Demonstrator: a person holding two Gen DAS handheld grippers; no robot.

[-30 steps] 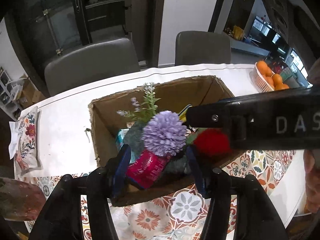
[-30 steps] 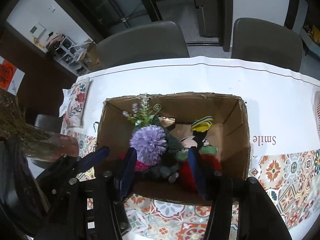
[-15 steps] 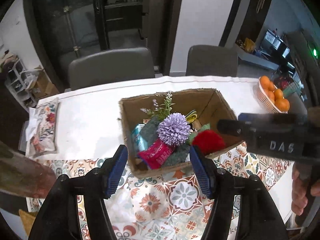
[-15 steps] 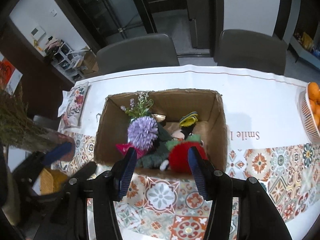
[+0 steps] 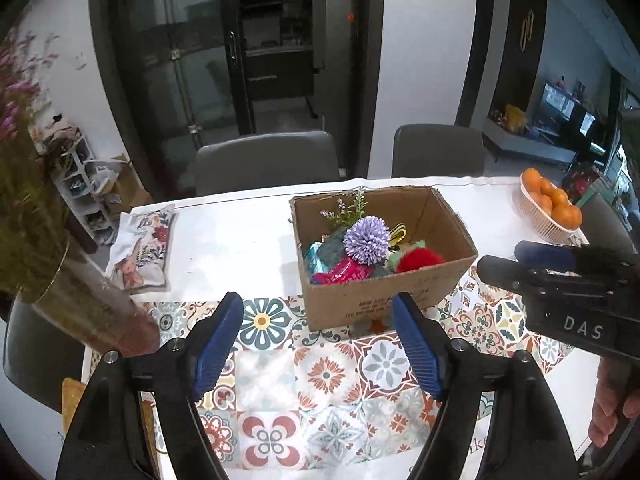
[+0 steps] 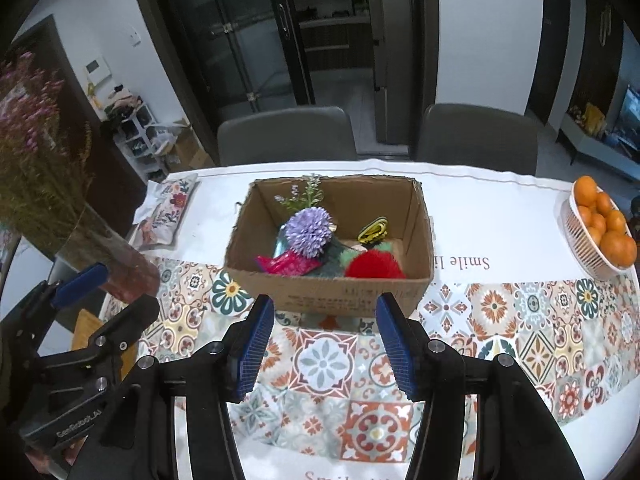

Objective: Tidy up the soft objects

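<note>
With the cardboard box (image 6: 332, 280) of soft toys (image 6: 374, 265) mid-worktop, the left gripper (image 5: 318, 326) is opening its empty fingers and the right gripper (image 6: 324, 330) hovers empty, part-open, so sorting looks finished, unless another soft item needs fetching.

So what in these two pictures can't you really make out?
- Bottom of the cardboard box: both views, hidden by its near wall and the piled purple flower, red pompom and pink packet.
- Small print on the box's front: too small to read.
- Tablecloth lettering: right wrist view, partly covered by the box.
- Vase: left wrist view, blurred and cut by the left edge.
- Person's hand: cut off at the right edge.
</note>
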